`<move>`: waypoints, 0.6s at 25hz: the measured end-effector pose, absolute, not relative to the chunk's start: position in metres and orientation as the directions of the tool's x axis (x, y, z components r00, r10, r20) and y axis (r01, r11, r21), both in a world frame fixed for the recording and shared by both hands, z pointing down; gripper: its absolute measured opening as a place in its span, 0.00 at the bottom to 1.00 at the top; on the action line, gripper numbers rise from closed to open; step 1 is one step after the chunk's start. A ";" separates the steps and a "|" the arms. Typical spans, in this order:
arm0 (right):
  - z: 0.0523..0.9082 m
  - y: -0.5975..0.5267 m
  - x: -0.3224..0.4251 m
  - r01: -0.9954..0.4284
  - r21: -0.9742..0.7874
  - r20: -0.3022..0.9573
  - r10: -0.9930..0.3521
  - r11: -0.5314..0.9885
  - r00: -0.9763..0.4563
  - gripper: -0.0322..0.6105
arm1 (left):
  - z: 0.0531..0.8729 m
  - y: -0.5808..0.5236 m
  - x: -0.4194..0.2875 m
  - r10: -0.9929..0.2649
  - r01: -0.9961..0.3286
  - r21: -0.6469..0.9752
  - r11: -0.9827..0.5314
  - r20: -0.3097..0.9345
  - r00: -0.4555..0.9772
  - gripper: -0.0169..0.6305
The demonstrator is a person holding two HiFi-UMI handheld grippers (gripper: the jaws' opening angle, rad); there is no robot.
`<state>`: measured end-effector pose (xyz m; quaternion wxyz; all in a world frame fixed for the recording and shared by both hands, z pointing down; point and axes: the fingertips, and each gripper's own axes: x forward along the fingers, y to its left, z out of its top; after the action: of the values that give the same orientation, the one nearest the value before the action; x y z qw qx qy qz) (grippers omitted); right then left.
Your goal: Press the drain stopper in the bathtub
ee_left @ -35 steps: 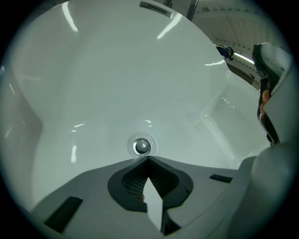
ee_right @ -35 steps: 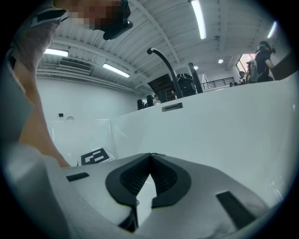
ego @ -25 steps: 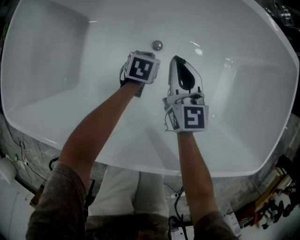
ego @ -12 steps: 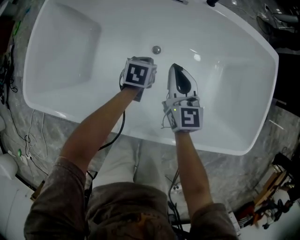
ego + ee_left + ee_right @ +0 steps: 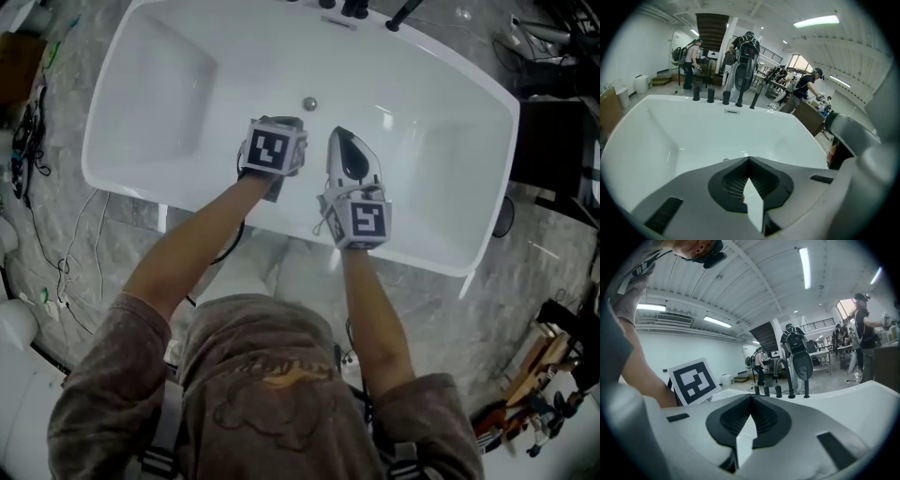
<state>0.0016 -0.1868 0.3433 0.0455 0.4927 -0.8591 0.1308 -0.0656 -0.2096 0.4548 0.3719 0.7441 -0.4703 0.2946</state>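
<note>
- My left claw point(image 5: 747, 161): jaws pressed together at the tips, nothing between them.
- My right claw point(image 5: 751, 399): jaws also pressed together, empty, pointing at the far rim, beside the left one.
- Both claws hang over the near half of the tub point(image 5: 169, 84), apart from its floor as far as I can tell.
- The stopper point(image 5: 309, 104) is the small round metal disc on the tub floor, mid-length, toward the far wall. It's just ahead of the left claw and not touched.
- The taps point(image 5: 342, 7) sit on the far rim, past the stopper and out of the way.
- The step in hand looks like the approach; the press isn't made yet.
- To do it well, I'd use the left claw since it's nearer, and keep the jaws together so the tip works as one blunt point.
- Line the tip over the disc's centre first, then push straight down.
- An off-centre or slanted push could skid off the metal onto the slick white floor.
- Keep the right claw clear.
</note>
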 end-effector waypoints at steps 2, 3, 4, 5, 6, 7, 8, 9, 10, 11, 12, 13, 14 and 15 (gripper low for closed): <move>0.327 -0.178 0.003 -0.860 -0.196 0.212 -0.835 0.472 -0.507 0.05 | 0.428 -0.201 -0.063 -0.487 -0.916 0.275 -0.294 0.781 0.391 0.03; 0.319 -0.173 0.002 -0.858 -0.202 0.212 -0.834 0.473 -0.510 0.05 | 0.414 -0.197 -0.062 -0.492 -0.912 0.278 -0.303 0.774 0.399 0.03; 0.309 -0.168 0.002 -0.854 -0.207 0.204 -0.833 0.477 -0.514 0.05 | 0.400 -0.192 -0.060 -0.499 -0.907 0.281 -0.315 0.764 0.410 0.03; 0.298 -0.163 0.001 -0.851 -0.211 0.191 -0.833 0.482 -0.519 0.05 | 0.385 -0.188 -0.058 -0.508 -0.902 0.281 -0.329 0.752 0.420 0.03; 0.288 -0.158 0.000 -0.847 -0.213 0.179 -0.833 0.487 -0.524 0.05 | 0.371 -0.184 -0.057 -0.520 -0.896 0.278 -0.345 0.738 0.429 0.02; 0.279 -0.152 0.000 -0.844 -0.216 0.171 -0.832 0.492 -0.528 0.05 | 0.356 -0.179 -0.057 -0.533 -0.891 0.274 -0.362 0.724 0.439 0.03; 0.270 -0.146 0.000 -0.840 -0.219 0.167 -0.829 0.496 -0.533 0.05 | 0.342 -0.174 -0.056 -0.543 -0.885 0.270 -0.380 0.709 0.450 0.03; 0.263 -0.140 0.001 -0.837 -0.222 0.167 -0.826 0.500 -0.538 0.05 | 0.329 -0.169 -0.055 -0.552 -0.877 0.268 -0.398 0.694 0.462 0.03; 0.255 -0.135 0.002 -0.834 -0.226 0.168 -0.823 0.503 -0.542 0.05 | 0.316 -0.164 -0.053 -0.558 -0.870 0.267 -0.415 0.680 0.475 0.03; 0.248 -0.130 0.004 -0.831 -0.231 0.172 -0.820 0.506 -0.546 0.05 | 0.305 -0.158 -0.051 -0.562 -0.862 0.266 -0.432 0.668 0.488 0.02; 0.241 -0.124 0.006 -0.828 -0.234 0.177 -0.815 0.509 -0.551 0.05 | 0.295 -0.152 -0.049 -0.565 -0.856 0.265 -0.444 0.658 0.498 0.03; 0.234 -0.119 0.008 -0.826 -0.235 0.180 -0.812 0.513 -0.555 0.05 | 0.286 -0.146 -0.047 -0.568 -0.851 0.266 -0.452 0.650 0.505 0.03; 0.228 -0.114 0.011 -0.823 -0.235 0.180 -0.809 0.517 -0.559 0.05 | 0.277 -0.140 -0.045 -0.570 -0.848 0.268 -0.457 0.644 0.510 0.03; 0.222 -0.109 0.013 -0.822 -0.235 0.180 -0.808 0.519 -0.562 0.05 | 0.269 -0.135 -0.043 -0.572 -0.846 0.272 -0.460 0.637 0.516 0.03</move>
<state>0.0129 -0.1088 0.2215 0.0239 0.4675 -0.8712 0.1478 -0.0434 -0.1350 0.2689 0.2895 0.8211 -0.4317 0.2359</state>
